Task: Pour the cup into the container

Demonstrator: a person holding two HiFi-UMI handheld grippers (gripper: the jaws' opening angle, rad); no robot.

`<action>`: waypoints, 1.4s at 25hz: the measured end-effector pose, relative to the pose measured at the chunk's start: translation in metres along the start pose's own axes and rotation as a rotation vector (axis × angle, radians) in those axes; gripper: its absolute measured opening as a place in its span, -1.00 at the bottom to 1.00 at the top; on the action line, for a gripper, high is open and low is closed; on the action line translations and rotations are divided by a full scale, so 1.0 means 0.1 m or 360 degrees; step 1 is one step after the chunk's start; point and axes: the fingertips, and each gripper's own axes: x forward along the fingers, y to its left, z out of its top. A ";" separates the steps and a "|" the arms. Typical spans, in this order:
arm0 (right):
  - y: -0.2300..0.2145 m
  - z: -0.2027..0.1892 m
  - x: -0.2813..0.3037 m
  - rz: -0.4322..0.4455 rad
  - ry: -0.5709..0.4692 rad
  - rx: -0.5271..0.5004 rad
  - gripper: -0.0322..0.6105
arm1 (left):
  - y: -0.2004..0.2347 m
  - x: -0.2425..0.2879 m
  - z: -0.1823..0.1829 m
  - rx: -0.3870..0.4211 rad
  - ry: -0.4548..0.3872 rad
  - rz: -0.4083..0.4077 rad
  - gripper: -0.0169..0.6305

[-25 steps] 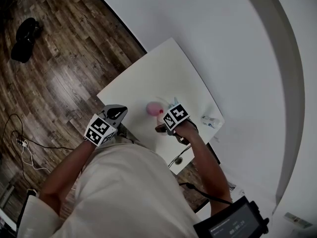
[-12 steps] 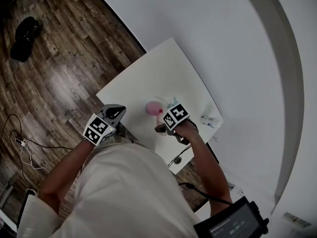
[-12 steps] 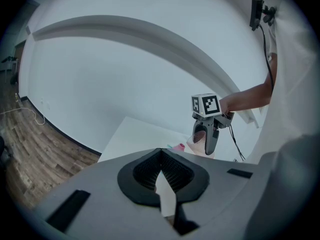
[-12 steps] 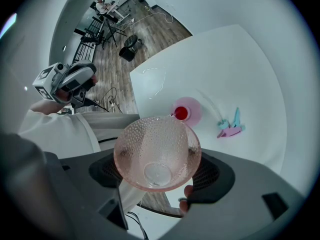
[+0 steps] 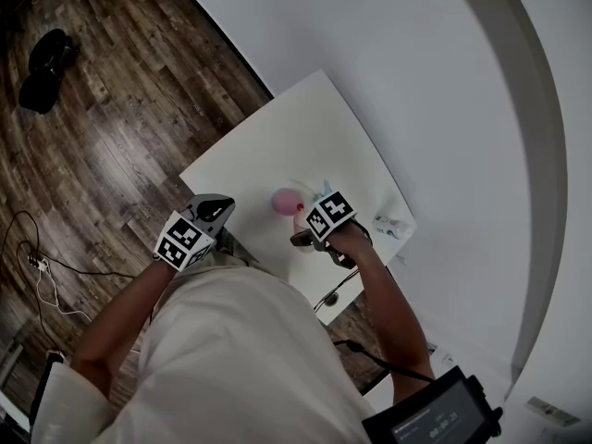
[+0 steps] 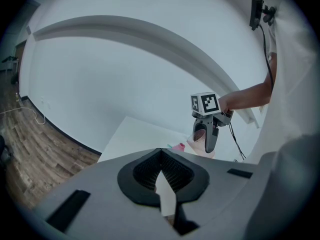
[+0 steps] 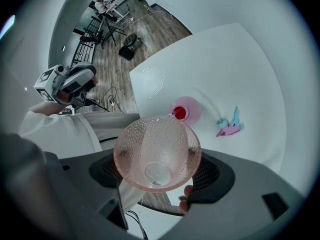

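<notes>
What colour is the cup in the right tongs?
Translucent pink, dimpled cup; shows best in right gripper view.

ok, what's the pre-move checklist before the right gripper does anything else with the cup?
1. Grip: right gripper clamped on both sides of cup: ok.
2. Cup empty: nothing visible inside: ok.
3. Red contents sit inside container: ok.
4. Red spill on table: none seen: ok.
5. Clear drips on table: cannot tell.
6. Path: left gripper shut, empty, well apart from cup: ok.
</notes>
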 end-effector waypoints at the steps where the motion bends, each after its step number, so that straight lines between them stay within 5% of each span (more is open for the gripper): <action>1: 0.00 -0.01 0.00 0.0002 0.0003 0.0001 0.28 | -0.01 0.01 0.00 0.0000 0.0001 0.0000 -0.91; 35: -0.01 -0.04 -0.03 0.0017 0.0078 -0.0010 0.28 | 0.01 0.05 -0.05 -0.0007 -0.0011 0.0008 -0.91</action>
